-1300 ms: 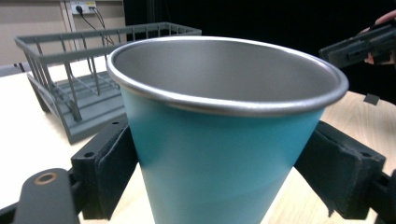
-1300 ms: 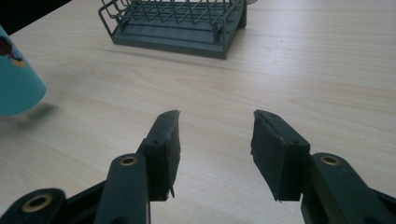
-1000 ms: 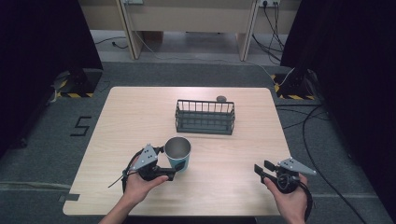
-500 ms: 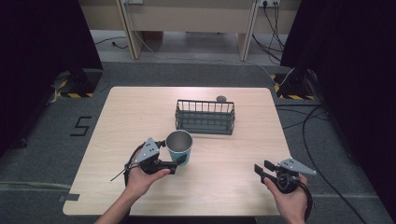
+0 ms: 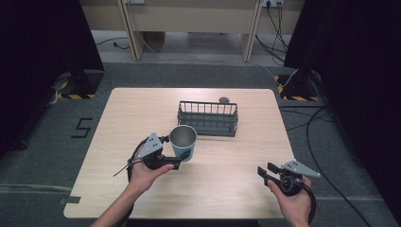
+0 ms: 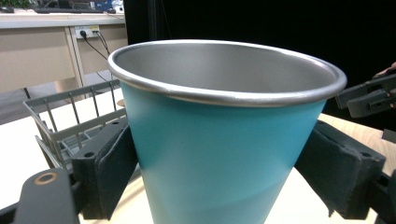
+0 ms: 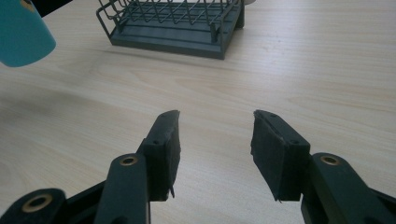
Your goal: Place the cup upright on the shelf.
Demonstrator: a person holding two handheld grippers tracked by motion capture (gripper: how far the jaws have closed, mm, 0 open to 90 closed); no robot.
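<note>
A teal cup with a bare metal inside stays upright between the jaws of my left gripper, which is shut on its wall. In the left gripper view the black pads press both sides of the cup. The right gripper view shows the cup's base hanging above the tabletop with its shadow below. My right gripper is near the front right of the table, open, with bare wood between its fingers.
A dark wire basket stands just beyond the cup at the table's middle; it also shows in the gripper views as the basket. A small round grey object lies behind it. The light wooden table has floor cables to its right.
My left gripper has carried the cup upward and forward, closer to the basket. The right gripper has stayed where it was.
</note>
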